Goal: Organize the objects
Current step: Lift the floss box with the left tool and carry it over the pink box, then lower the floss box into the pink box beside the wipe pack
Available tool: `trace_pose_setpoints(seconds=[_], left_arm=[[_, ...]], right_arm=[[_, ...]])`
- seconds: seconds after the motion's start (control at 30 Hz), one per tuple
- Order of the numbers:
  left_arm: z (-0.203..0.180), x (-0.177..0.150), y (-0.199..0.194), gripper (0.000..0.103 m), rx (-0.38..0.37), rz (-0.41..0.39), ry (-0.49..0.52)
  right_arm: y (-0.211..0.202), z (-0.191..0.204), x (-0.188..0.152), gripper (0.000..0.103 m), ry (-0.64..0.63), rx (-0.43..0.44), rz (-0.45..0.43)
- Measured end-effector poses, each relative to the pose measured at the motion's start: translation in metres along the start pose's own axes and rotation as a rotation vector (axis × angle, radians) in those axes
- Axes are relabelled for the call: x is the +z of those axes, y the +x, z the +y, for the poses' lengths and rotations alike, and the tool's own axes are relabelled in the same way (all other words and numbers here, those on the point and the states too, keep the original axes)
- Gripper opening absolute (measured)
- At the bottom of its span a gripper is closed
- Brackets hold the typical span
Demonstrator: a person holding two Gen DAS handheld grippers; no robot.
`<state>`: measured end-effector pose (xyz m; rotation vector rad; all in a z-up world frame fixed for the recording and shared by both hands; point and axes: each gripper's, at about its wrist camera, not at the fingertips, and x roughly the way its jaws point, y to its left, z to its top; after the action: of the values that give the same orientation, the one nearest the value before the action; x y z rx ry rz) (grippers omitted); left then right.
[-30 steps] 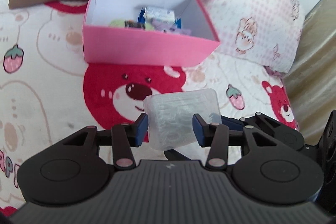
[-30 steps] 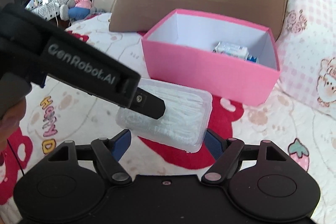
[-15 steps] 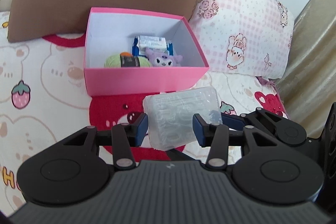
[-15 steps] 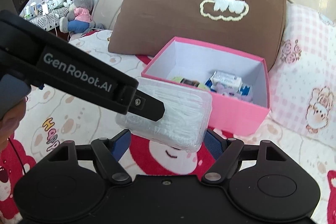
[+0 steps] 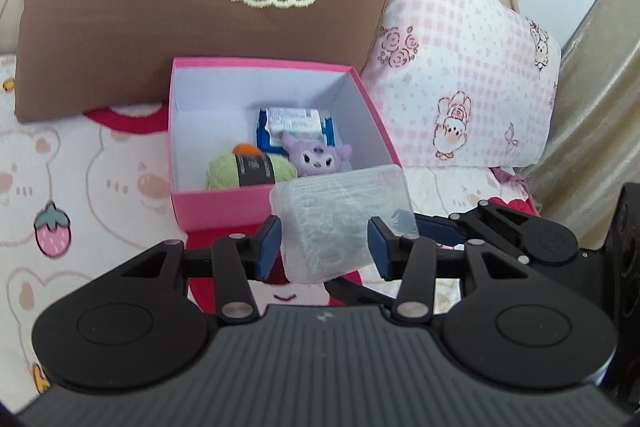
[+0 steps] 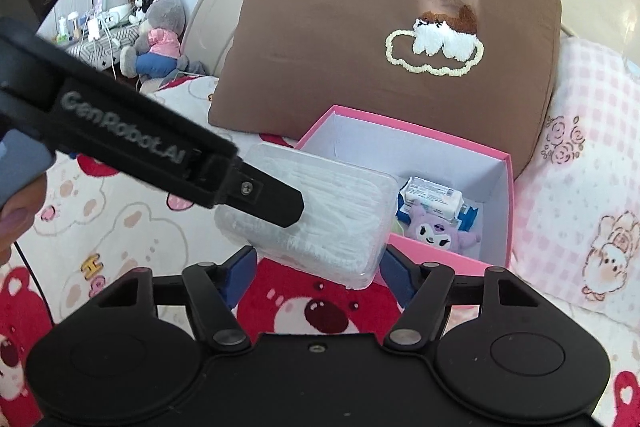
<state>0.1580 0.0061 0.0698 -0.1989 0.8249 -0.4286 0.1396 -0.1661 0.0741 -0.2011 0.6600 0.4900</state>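
Both grippers hold one clear plastic box of white sticks (image 5: 344, 223) (image 6: 316, 215) in the air before an open pink box (image 5: 280, 205) (image 6: 444, 259). My left gripper (image 5: 325, 245) is shut on the clear box's sides. My right gripper (image 6: 316, 269) is shut on it from the other side; the left gripper's finger (image 6: 264, 197) crosses its top. Inside the pink box lie a green yarn ball (image 5: 248, 171), a purple plush toy (image 5: 316, 159) (image 6: 440, 233) and a blue-white packet (image 5: 294, 125) (image 6: 434, 197).
The pink box rests on a bear-print bedsheet (image 5: 80, 195). A brown pillow (image 5: 200, 3) (image 6: 384, 75) leans behind it, a pink checked pillow (image 5: 472, 87) to its right. Stuffed toys (image 6: 160, 31) and a cluttered stand sit left of the headboard.
Both grippers have lifted the clear box upward and toward the pink box; the view now looks down into the pink box and its contents show fully.
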Motion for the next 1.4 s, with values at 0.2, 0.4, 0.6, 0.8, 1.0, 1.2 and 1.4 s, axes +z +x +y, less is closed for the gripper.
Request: trace_pose_setpoints(seconds=[0.2,0.4,0.6,0.8,1.0,1.2,1.4], left_arm=[[0.005,0.02,0.009,0.048,-0.003,-0.007,0.014],[0.025,0.035,0.024,0.048,-0.023,0.016,-0.025],[0.025,0.057,0.043,0.048,0.027,0.027,0.018],[0.029,0.087,0.07,0.048,0.065,0.031,0.031],[0.043,0.107,0.104,0.049,0.075,0.053,0.013],[0.07,0.121,0.154,0.053,0.071,0.074,-0.048],[0.102,0.124,0.192,0.052,0.076,0.097,-0.13]], right_arm=[[0.005,-0.002,0.017,0.072,-0.022,-0.022,-0.012],[0.026,-0.006,0.028,0.07,-0.05,-0.008,-0.002],[0.051,-0.022,0.044,0.069,-0.049,0.012,0.022],[0.08,-0.049,0.066,0.068,-0.022,0.04,0.051],[0.113,-0.077,0.082,0.068,0.032,0.098,0.116],[0.163,-0.089,0.09,0.066,0.047,0.077,0.197],[0.207,-0.1,0.085,0.063,0.111,0.101,0.247]])
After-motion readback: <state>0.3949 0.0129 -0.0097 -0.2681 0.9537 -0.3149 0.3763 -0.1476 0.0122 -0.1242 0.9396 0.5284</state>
